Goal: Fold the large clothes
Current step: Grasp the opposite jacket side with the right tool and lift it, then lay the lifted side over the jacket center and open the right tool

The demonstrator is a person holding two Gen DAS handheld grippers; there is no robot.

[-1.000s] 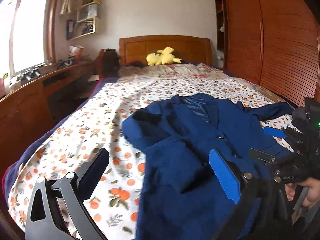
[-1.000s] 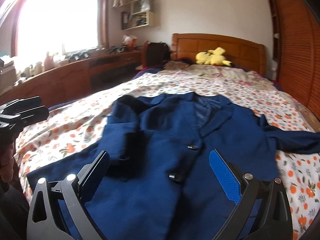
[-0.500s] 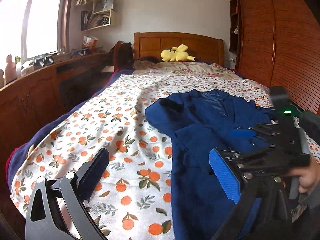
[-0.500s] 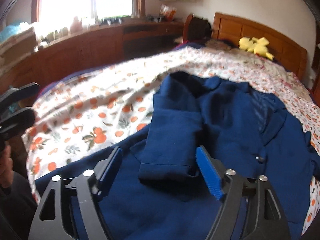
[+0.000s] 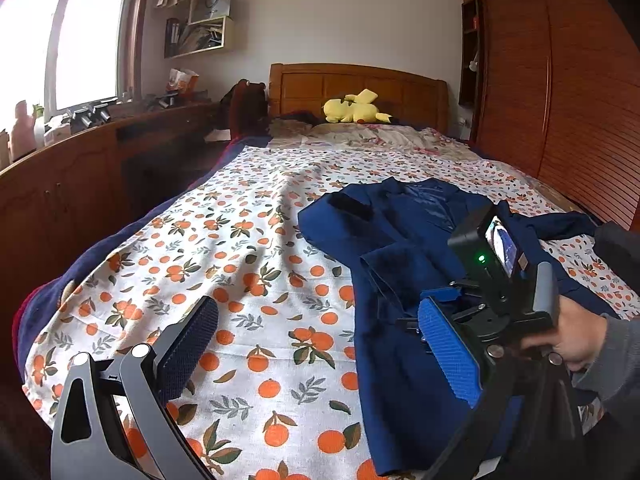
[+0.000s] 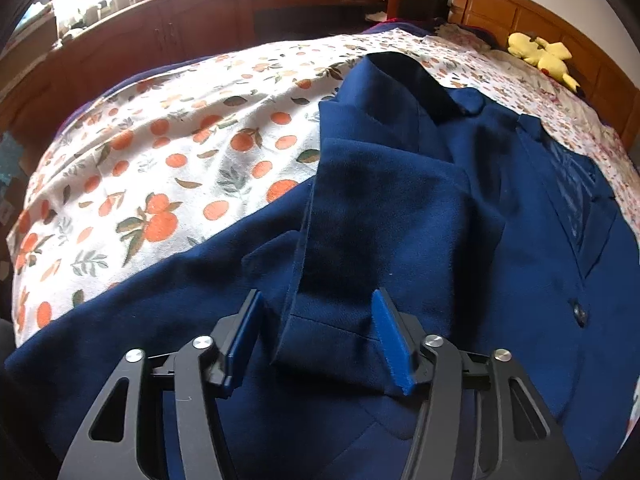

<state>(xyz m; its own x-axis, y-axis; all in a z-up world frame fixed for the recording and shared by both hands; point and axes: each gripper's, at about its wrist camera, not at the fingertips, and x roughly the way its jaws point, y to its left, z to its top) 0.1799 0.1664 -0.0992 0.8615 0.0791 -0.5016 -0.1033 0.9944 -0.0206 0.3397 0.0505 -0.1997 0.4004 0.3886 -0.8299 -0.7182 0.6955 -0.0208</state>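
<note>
Right tool [image 6: 316, 336] now sits low over the jacket [image 6: 460, 208], jaws narrowed from wide to a half-closed gap and straddling the cuff [image 6: 332, 340] of the folded-in sleeve [image 6: 384, 216]. A second ago it hung higher, facing the whole garment. Pads [image 6: 386, 328] are just beside the cuff edges; not clenched yet, nothing gripped.

Left tool [image 5: 316, 344] released, jaws wide, empty. It has swung toward 9 o'clock, off the jacket and over bare bedsheet [image 5: 224, 264]. In its view the right tool and hand [image 5: 576, 340] show at 3 o'clock, down on the cloth.

Jacket lies flat on the bed, collar toward the headboard at 12 o'clock, one sleeve already laid across the chest, the other sleeve [image 5: 560, 226] trailing out at 2 o'clock.

Judgement: right side is committing to a cuff pinch, probably to reposition or straighten that sleeve. Fold is at an early stage; far sleeve and body fold not yet done.

Risk: pads could catch the layer under the cuff.
</note>
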